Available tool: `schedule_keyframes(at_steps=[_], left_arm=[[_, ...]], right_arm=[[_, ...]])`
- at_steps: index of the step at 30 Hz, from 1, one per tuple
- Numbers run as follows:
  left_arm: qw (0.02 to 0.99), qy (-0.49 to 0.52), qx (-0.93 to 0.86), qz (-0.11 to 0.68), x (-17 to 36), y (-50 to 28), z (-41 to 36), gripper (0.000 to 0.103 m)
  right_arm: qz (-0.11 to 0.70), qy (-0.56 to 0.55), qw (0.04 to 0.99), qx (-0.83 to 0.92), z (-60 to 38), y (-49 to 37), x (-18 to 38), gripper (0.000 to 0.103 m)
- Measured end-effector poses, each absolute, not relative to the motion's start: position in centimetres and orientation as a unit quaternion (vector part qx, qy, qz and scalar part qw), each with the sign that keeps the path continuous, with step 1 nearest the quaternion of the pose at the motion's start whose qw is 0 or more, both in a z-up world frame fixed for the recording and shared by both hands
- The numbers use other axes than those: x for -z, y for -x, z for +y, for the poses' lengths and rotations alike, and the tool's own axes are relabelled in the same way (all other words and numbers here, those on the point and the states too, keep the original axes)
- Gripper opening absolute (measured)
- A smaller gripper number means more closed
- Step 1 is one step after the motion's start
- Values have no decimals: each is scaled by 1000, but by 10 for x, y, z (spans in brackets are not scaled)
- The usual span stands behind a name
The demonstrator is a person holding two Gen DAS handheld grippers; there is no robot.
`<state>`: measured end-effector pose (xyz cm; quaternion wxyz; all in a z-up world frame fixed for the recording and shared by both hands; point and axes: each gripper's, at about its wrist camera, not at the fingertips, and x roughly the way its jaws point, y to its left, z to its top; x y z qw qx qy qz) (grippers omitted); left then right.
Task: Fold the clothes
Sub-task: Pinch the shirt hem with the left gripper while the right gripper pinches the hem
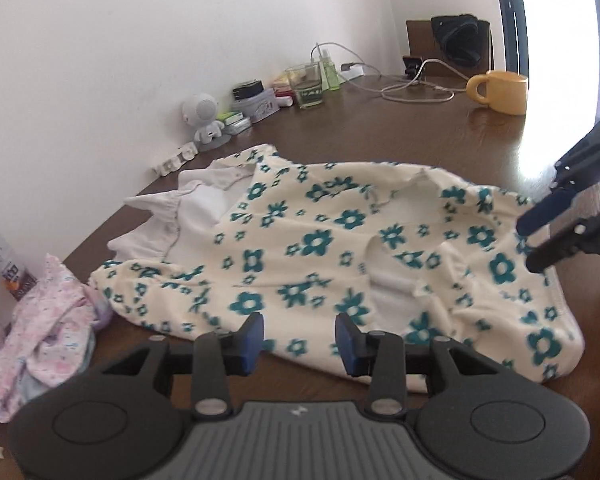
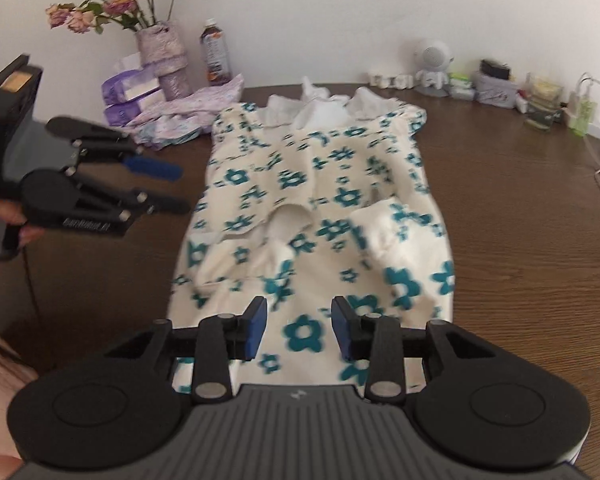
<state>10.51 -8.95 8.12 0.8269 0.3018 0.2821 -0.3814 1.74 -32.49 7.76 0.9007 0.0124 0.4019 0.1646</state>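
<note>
both claws, left claw and right claw, hang parted, empty; the floral garment looks soft, limp: pinch hem corners.

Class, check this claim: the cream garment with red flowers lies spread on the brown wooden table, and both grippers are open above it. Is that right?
Not quite. The flowers on the cream garment are teal, not red, as the right wrist view shows. It does lie spread on the brown wooden table, with the left gripper and right gripper open above it.

text: none legible | bottle label: blurred | tongs lettering: blurred
</note>
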Motion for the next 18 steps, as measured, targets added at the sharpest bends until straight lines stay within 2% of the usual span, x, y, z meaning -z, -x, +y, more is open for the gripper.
schedule_keyframes(at_steps=[5, 18], left_arm=[[765, -402, 412, 288, -71, -139, -80, 37], [642, -575, 464, 205, -57, -223, -71, 36]], right_arm=[[443, -17, 882, -161, -287, -29, -71, 38], [522, -2, 850, -67, -250, -44, -59, 39]])
